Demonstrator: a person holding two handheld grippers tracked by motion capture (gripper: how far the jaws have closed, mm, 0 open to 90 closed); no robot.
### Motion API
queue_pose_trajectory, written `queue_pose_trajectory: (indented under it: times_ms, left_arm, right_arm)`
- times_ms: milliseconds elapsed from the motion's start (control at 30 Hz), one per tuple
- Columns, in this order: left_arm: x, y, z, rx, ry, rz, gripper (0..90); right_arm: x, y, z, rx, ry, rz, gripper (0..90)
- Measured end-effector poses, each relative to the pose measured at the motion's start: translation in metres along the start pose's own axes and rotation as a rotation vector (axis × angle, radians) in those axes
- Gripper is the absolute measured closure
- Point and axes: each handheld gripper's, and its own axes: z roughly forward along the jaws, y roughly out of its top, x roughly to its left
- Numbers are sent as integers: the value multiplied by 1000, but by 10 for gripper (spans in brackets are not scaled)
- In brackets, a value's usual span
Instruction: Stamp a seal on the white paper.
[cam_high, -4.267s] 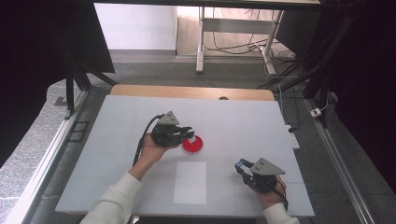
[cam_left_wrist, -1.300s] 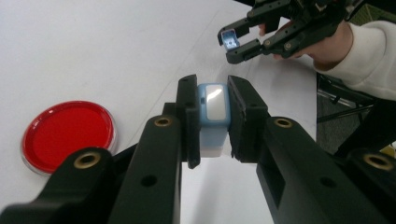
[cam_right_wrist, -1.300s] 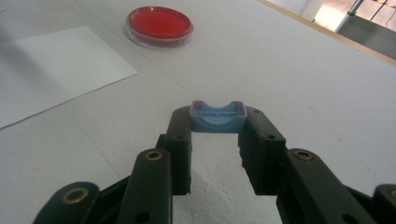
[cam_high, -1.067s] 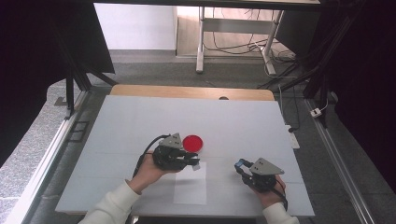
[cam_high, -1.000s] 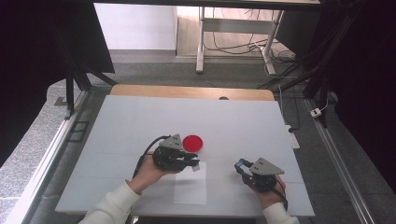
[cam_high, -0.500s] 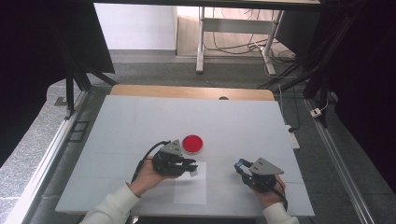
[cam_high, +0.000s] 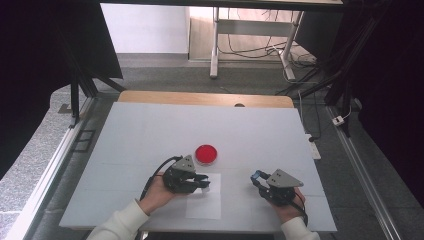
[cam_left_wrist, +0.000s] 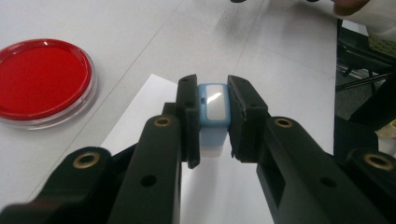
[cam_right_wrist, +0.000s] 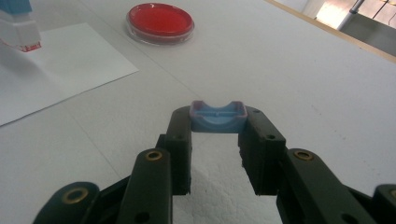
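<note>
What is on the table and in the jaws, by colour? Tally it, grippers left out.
Red: 1, the ink pad dish
White: 1, the sheet of paper
Blue and white: 1, the stamp clamped in the left gripper
Blue: 1, the cap clamped in the right gripper
Total: 4

Left gripper (cam_high: 204, 182) clamped, pointing right; right gripper (cam_high: 256, 176) clamped, low near table edge.
</note>
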Motion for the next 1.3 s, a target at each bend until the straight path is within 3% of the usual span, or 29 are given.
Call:
queue_pose_trajectory:
  times_ms: [300, 1300]
  left_arm:
    - [1, -8, 5, 7, 14, -16, 749]
    - [-2, -12, 12, 32, 29, 10, 754]
  right_arm:
    - [0, 0, 1, 10, -1, -2, 650]
    - [1, 0, 0, 13, 6, -1, 650]
